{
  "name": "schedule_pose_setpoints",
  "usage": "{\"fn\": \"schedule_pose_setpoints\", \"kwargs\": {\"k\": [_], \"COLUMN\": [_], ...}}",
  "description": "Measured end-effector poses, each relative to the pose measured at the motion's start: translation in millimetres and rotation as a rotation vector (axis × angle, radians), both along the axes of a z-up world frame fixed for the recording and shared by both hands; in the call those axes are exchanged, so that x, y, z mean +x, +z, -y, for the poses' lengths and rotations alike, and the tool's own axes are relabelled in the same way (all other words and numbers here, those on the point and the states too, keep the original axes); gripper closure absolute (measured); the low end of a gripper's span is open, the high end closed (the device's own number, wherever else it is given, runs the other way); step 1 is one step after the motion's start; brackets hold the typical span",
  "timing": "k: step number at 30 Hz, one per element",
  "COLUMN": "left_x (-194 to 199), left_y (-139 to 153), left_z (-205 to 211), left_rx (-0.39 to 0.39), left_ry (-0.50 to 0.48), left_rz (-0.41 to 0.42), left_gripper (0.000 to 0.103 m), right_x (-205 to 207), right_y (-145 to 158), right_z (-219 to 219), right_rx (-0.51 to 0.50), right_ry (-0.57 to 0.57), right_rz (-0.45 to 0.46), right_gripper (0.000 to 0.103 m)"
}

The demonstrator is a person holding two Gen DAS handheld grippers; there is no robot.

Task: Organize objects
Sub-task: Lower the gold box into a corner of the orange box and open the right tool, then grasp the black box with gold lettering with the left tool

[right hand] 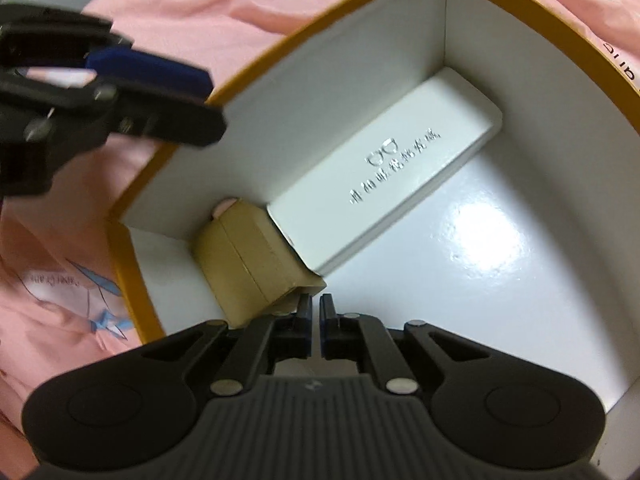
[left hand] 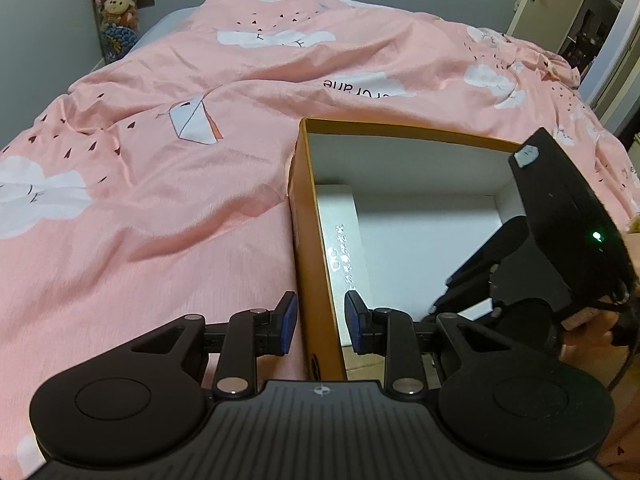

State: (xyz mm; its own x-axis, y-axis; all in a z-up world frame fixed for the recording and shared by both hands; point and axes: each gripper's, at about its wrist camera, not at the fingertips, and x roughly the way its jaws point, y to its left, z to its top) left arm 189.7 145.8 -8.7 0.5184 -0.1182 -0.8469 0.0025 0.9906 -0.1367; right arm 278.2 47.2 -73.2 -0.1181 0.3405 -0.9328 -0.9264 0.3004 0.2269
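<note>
The left gripper [left hand: 320, 326] straddles the stiff box [left hand: 306, 216] wall, fingers apart. The right gripper [right hand: 316, 326], nearly closed, seemingly empty, sits beside a light tan carton [right hand: 248, 264]; grip its flat sides.

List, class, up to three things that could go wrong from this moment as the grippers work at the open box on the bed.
1. The left gripper straddles the orange box wall on soft bedding; pulling could tip or slide it.
2. The right gripper, nearly closed beside the tan box, may nudge it askew.
3. That could shove the white case off the wall.
</note>
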Motion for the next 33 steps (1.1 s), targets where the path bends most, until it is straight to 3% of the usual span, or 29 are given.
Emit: {"fn": "schedule_pose_setpoints", "kwargs": {"k": [10,13,15,18,19,25,28,33], "left_x": [-31,-52,-67,-90,-97,-130,-138,-145], "left_y": [19,30,36,40,39,20,2,-29], "left_z": [6,15,22,35,40,58,65,72], "left_rx": [-0.016,-0.024,-0.044,-0.088,-0.099,-0.158,-0.197,-0.259], "left_ry": [0.001,-0.019,-0.044,-0.084,-0.098,-0.127,-0.124,-0.075], "left_rz": [0.026,0.060,0.083,0.097,0.093,0.031,-0.030,-0.101], "left_gripper": [0.069,0.068,0.061,0.052,0.051,0.043,0.042,0.032], "right_x": [-16,-24,-39,-56,-64,-102,-129,-157], "right_y": [14,34,51,73,77,96,90,66], "right_z": [7,24,40,74,84,138,162,185], "right_rx": [0.019,0.069,0.111,0.182,0.202,0.316,0.336,0.330], "right_ry": [-0.050,-0.093,-0.127,-0.184,-0.203,-0.352,-0.418,-0.531], "right_rz": [0.036,0.111,0.174,0.231,0.245,0.288,0.298,0.233], "right_gripper": [0.097,0.096,0.094,0.083,0.075,0.069,0.065,0.061]}}
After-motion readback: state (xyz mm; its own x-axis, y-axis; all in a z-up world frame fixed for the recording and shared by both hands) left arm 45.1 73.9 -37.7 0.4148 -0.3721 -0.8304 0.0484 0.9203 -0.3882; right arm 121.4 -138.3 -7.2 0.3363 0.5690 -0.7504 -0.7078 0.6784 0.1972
